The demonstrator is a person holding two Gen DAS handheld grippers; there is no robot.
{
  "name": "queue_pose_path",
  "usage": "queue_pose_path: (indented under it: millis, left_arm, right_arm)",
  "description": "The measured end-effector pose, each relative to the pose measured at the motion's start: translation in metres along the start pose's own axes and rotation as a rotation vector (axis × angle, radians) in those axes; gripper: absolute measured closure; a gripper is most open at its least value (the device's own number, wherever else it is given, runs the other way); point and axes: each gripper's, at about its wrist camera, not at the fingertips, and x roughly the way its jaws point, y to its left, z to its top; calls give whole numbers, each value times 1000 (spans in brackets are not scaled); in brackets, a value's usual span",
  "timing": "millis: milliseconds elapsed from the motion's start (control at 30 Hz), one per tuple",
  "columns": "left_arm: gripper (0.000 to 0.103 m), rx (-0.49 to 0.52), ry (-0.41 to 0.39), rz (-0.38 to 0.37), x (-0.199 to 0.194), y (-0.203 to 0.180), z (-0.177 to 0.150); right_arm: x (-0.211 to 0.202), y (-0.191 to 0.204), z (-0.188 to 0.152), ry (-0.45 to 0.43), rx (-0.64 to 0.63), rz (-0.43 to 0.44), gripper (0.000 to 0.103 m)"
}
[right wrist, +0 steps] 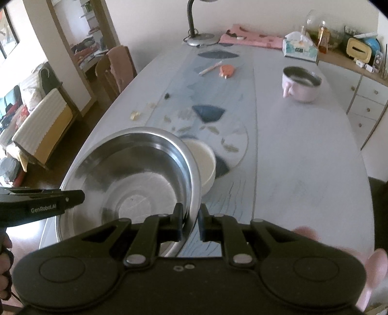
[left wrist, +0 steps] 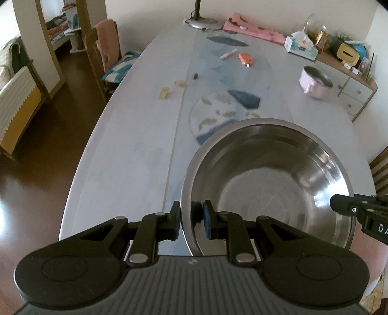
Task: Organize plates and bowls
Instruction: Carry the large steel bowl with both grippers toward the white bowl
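A large steel bowl (left wrist: 266, 184) hangs over the near end of the table, held by both grippers. My left gripper (left wrist: 192, 219) is shut on the bowl's left rim, one finger outside and one inside. My right gripper (right wrist: 190, 221) is shut on the right rim of the steel bowl (right wrist: 131, 179). Each gripper's tip shows at the edge of the other's view. A white bowl (right wrist: 203, 164) sits on the table, partly hidden behind the steel bowl. A pink bowl with a steel inside (right wrist: 300, 83) (left wrist: 315, 81) stands far right.
The long grey table (left wrist: 135, 135) carries a blue patterned runner, a pen (right wrist: 210, 68), an orange item (right wrist: 226, 70), small scraps, a lamp base (left wrist: 203, 23), pink cloth and a tissue box (left wrist: 302, 46). Chairs stand on the left, a cabinet on the right.
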Motion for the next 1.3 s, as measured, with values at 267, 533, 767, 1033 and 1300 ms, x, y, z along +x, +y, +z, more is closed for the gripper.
queue_pose_path:
  millis: [267, 533, 767, 1033, 1300]
  left_arm:
    - [85, -10, 38, 1, 9, 9, -39]
    - [85, 11, 66, 12, 20, 6, -74]
    - [85, 22, 81, 20, 29, 2, -91]
    - [85, 43, 78, 27, 45, -5, -98]
    - [85, 66, 60, 44, 50, -8, -94]
  right_arm:
    - [5, 11, -39, 44, -16, -2, 90]
    - [15, 10, -72, 92, -9, 5, 89]
    - [24, 5, -94, 126, 0, 15, 89]
    - [37, -3, -104, 144, 22, 10, 89]
    - [44, -4, -103, 140, 23, 5, 88]
